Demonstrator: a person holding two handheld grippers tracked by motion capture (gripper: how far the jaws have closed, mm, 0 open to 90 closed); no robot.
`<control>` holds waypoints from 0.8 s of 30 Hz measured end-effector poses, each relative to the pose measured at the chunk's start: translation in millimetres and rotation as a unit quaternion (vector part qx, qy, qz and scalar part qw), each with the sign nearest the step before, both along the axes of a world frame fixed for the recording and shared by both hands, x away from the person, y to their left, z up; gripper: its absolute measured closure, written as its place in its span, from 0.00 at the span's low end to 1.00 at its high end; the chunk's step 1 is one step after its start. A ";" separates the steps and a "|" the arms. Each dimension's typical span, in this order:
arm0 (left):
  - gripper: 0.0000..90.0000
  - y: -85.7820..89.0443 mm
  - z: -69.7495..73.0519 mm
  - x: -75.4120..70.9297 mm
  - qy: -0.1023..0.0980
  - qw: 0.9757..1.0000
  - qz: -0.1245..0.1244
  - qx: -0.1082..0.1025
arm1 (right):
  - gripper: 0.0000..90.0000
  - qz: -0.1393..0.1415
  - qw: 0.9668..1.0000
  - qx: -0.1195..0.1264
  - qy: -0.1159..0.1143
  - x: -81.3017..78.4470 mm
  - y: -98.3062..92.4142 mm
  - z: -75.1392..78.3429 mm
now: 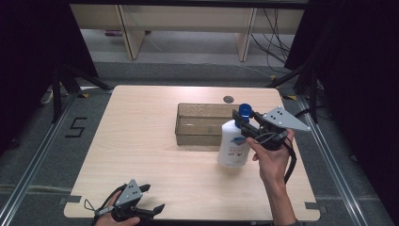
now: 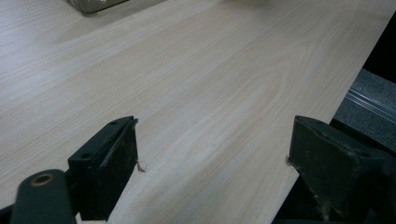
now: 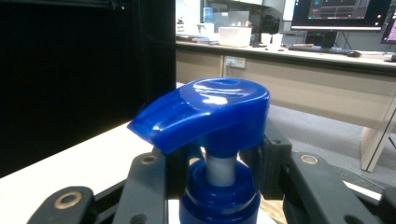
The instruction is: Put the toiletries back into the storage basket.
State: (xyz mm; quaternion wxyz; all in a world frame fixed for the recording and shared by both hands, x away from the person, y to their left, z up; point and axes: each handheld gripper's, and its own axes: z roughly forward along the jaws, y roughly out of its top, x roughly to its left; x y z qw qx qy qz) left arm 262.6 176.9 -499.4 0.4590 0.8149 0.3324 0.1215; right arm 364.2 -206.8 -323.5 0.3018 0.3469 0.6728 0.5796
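High view, bottle: a white pump bottle (image 1: 233,145) with a blue pump head (image 1: 244,110) is being held upright at the right of the table (image 1: 141,141), just in front of a clear tray (image 1: 200,123). Whether its base is resting on the wood cannot be told.

High view, right gripper: the right gripper (image 1: 245,125) is being held by the right hand (image 1: 272,157) against the bottle's neck, below the pump head.

High view, left gripper: the left gripper (image 1: 153,197) is being rested at the near left edge of the table, well apart from the bottle, with its jaws spread.

Left gripper view, jaws: the two black jaws are being held wide apart over bare wood, with nothing between them; a corner of the tray (image 2: 93,4) is being shown at the top.

Right gripper view, grip: the jaws are being pressed on the bottle's neck (image 3: 219,170), between the pump head (image 3: 205,112) and the blue collar (image 3: 219,200).

Risk, swing: the whole bottle is being carried by a narrow neck, so the heavy body is judged likely to swing or tilt if moved abruptly.

Risk, slip: the smooth neck is judged likely to slide through the pads if pressure is eased.

Risk, collision: the tray's near wall is judged likely to be struck if the bottle is carried forward too low.
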 end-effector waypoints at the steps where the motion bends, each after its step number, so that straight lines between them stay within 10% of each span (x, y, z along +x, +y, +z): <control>1: 0.17 -0.1 -0.4 0.1 -0.001 1.000 0.000 -0.002 | 0.70 0.002 1.000 0.011 0.001 2.1 -0.1 1.7; 24: 0.17 1.0 -0.5 0.9 -0.001 1.000 -0.004 0.003 | 0.70 0.010 1.000 0.015 -0.001 20.0 1.6 25.9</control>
